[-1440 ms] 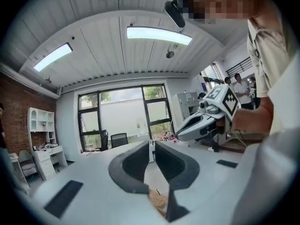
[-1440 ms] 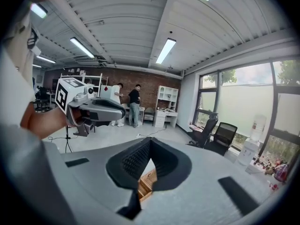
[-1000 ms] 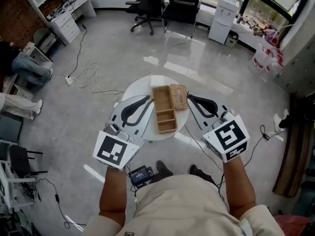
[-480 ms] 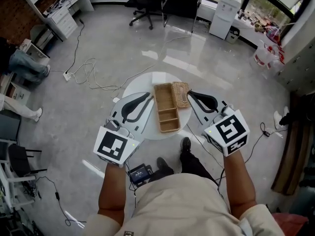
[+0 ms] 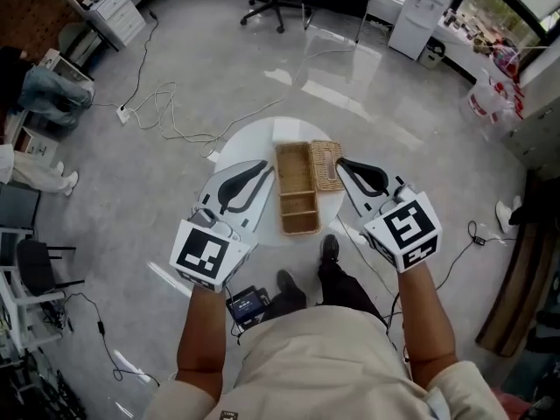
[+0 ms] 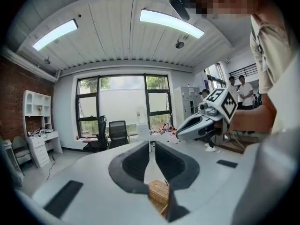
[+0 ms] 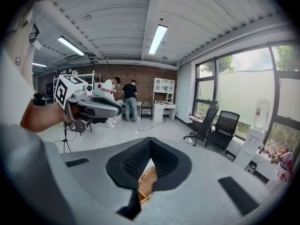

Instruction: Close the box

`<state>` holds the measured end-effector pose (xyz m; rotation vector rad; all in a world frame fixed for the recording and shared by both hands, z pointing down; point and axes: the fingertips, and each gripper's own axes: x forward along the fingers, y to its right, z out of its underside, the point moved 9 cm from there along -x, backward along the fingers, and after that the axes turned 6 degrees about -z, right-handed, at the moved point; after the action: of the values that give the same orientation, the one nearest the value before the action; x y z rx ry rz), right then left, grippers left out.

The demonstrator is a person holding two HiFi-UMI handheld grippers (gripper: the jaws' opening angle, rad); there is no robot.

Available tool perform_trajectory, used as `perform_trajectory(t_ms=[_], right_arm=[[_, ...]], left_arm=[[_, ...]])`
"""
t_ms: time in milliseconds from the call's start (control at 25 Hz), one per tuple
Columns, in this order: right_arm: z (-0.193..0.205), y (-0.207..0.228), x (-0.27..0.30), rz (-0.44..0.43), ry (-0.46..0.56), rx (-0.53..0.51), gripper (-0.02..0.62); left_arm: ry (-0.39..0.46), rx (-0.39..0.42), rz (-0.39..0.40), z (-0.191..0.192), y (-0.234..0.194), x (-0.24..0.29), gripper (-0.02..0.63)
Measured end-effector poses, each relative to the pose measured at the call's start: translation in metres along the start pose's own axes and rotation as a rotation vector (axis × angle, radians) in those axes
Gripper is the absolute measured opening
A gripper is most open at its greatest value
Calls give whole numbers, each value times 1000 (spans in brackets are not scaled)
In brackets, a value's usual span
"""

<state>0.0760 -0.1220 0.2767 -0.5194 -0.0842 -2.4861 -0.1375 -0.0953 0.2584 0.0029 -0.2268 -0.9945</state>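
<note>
1. Both feet have stepped closer since the earlier frame: one black shoe (image 5: 328,250) now stands just short of the near edge of the round white table (image 5: 241,151), and the other shoe (image 5: 284,283) sits a little farther back.
2. Both grippers have kept their stations on either side of the box, with no change in how their jaws stand.
3. The woven box (image 5: 296,188) lies open on the table, its long side running away from the person and its inner dividers showing.
4. Its woven lid (image 5: 326,164) lies flat against the box's right side, at the far end.
5. The left gripper (image 5: 267,166) hovers just left of the box, tips aimed at its far left corner. Its jaws are drawn together with nothing between them.
6. The right gripper (image 5: 339,162) hovers just right of the lid, its tip close to the lid's outer edge; whether it touches cannot be told. Its jaws are pressed together and empty.
7. In each gripper view, a bit of box weave shows below the joined jaws.
</note>
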Motion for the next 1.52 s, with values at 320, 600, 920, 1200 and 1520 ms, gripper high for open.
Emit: perform_trajectory(t_ms=[320,600,920,1200,1520], right_arm=[[40,36,25,-21,-53,64,-6],[80,59,53,-31,-94,132,-6],[126,71,88,-38,-131,218,-5],[172,87,111,-52,-147,310,10],[225,101,131,-58,-180,406,44]], left_arm=[[-45,-32,-10,26,-8,38,40],[-93,-57,-5,62,-21,62,40],[-146,-87,5,110,-35,80,40],[-197,-117,8,144,-41,98,40],[-259,-145,13,186,-40,120,40]])
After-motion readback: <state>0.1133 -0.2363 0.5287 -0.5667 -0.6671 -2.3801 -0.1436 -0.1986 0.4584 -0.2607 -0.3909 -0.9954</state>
